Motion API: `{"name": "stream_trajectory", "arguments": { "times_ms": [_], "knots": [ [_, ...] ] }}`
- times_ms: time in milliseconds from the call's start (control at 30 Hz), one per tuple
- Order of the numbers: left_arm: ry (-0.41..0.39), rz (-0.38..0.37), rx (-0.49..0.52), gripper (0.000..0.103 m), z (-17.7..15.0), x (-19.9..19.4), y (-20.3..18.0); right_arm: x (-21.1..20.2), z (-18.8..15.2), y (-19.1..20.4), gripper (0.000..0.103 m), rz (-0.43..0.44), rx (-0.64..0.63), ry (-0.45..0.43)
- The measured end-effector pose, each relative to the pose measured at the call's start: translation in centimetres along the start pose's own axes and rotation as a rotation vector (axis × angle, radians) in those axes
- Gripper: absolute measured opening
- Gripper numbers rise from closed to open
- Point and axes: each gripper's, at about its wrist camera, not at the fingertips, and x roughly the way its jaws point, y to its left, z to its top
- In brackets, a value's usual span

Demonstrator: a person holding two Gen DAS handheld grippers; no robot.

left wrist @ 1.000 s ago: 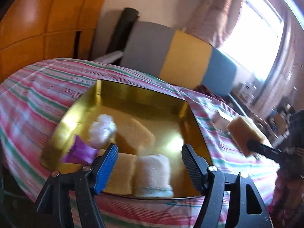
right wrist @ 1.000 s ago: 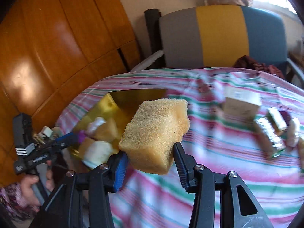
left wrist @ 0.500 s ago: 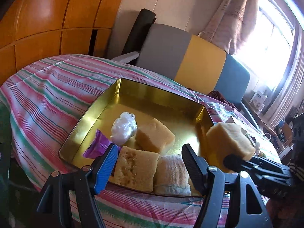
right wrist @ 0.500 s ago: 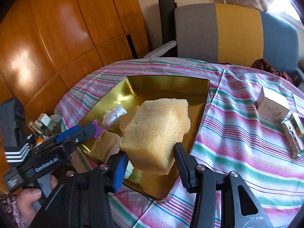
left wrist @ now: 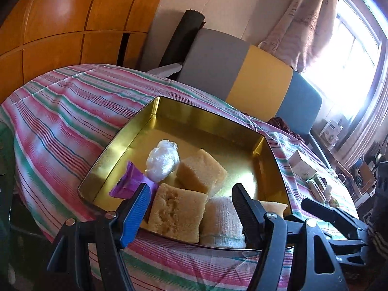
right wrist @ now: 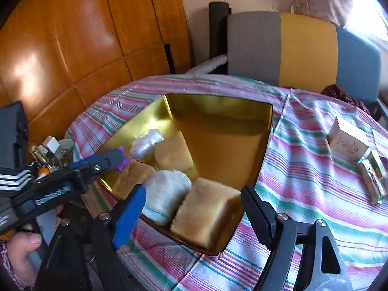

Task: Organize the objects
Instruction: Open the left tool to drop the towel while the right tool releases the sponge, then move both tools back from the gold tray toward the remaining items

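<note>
Sponge block, yellow foam (right wrist: 206,211), now lies in the gold metal tray (right wrist: 218,106) at lower centre, released a moment ago by the right gripper (right wrist: 194,208), jaws opening around it; left gripper (left wrist: 189,206) jaws spread, empty. More items wait on the striped bench (right wrist: 303,177).

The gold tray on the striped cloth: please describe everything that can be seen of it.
The gold tray is a shallow, squarish metal tin with low upright walls, rounded corners and a shiny, mirror-like inside. It lies flat and open on the striped cloth, near the table's edge. Its near half holds three yellow sponge blocks, a white rolled cloth, a crumpled clear plastic bag and a purple wrapper, packed close together; the far half is bare. Neither gripper touches it.
</note>
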Motion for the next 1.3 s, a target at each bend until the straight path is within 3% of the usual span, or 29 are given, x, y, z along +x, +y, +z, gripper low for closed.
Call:
{"name": "stream_trajectory", "arguments": {
  "times_ms": [233,600,833,1100,1300],
  "knots": [
    [0.003,-0.013,0.041,0.071,-0.4,0.0,-1.1,-0.9,0.0,0.5,0.081,-0.009,-0.019,-0.024],
    [-0.008,-0.019,0.053,0.071,-0.7,-0.3,-1.5,-1.0,0.0,-1.5,0.081,-0.069,0.031,0.01],
    [-0.002,-0.115,0.135,0.07,-1.4,-0.6,-3.7,-1.8,-0.5,-3.5,0.081,-0.121,0.013,0.029],
    [0.038,-0.153,0.195,0.07,-2.4,-0.6,-6.7,-3.4,-1.4,-9.8,0.081,-0.223,0.079,0.098],
    [0.06,-0.2,0.3,0.07,-2.7,-1.0,-10.3,-5.5,-2.7,-16.9,0.081,-0.383,0.128,0.172]
  ]
}}
